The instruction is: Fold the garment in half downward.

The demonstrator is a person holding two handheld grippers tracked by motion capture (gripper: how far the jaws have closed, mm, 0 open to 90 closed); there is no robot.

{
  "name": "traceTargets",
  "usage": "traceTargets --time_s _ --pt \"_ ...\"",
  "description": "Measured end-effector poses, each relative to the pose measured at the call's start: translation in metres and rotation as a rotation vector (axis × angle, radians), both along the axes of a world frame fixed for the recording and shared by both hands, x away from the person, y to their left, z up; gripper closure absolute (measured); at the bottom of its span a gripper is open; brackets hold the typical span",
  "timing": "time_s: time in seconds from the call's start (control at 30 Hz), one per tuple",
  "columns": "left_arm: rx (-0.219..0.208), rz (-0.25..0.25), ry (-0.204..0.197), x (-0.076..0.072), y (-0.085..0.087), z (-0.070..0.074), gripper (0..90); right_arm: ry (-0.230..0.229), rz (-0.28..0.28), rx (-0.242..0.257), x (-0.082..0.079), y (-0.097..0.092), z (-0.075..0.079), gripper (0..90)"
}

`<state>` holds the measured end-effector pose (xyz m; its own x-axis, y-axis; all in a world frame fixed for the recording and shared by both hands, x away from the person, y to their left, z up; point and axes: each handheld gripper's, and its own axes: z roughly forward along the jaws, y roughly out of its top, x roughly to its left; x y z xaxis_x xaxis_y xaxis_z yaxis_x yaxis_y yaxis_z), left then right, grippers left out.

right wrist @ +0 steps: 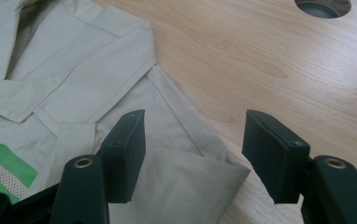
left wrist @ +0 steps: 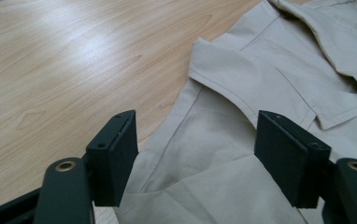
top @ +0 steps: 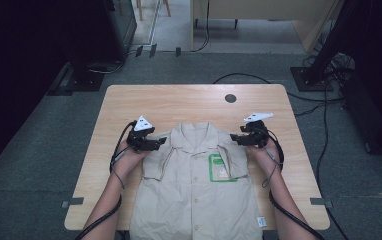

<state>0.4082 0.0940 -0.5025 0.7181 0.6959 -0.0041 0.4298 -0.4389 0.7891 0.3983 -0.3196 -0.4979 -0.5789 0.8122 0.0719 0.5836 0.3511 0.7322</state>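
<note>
The shirt [top: 194, 190] lay flat, both sleeves already folded in. The left gripper [top: 151, 143] and right gripper [top: 239, 137] hovered wide apart at its shoulders, holding nothing; I judged the body fold remained.

the bench [top: 189, 102] looks like pale wood-grain laminate, smooth, with a soft sheen where light falls on it. the shirt [top: 194, 195] is beige woven cloth, matt, lightly creased, with stitched seams; its green patch [top: 218, 167] looks smoother, with a pale mesh-like part in the right gripper view. the left claw [left wrist: 200, 158] and right claw [right wrist: 193, 156] have matt black pads, seemingly plastic or rubber. the floor [top: 39, 150] looks like rough grey carpet.
</note>
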Motion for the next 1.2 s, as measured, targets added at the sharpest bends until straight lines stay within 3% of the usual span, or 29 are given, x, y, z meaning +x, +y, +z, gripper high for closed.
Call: traceTargets --time_s 0.27,0.53,0.67,1.0,1.2 --pt "-0.011 -0.031 0.039 0.003 -0.004 -0.003 29.1 -0.001 0.0 0.008 0.004 0.001 -0.001 39.1" --pt "0.013 -0.036 0.037 0.009 -0.006 -0.007 29.2 -0.006 0.016 -0.016 0.008 0.009 -0.002 35.7" --pt "0.052 -0.049 0.032 0.011 -0.008 -0.009 29.2 -0.009 0.025 -0.024 0.011 0.012 -0.002 35.9" --pt "0.061 -0.055 0.029 0.018 -0.012 -0.01 30.2 -0.024 0.042 -0.025 0.018 0.015 -0.003 35.9" --pt "0.072 -0.057 0.029 0.022 -0.015 -0.009 31.1 -0.044 0.057 -0.051 0.019 0.019 -0.005 35.0"
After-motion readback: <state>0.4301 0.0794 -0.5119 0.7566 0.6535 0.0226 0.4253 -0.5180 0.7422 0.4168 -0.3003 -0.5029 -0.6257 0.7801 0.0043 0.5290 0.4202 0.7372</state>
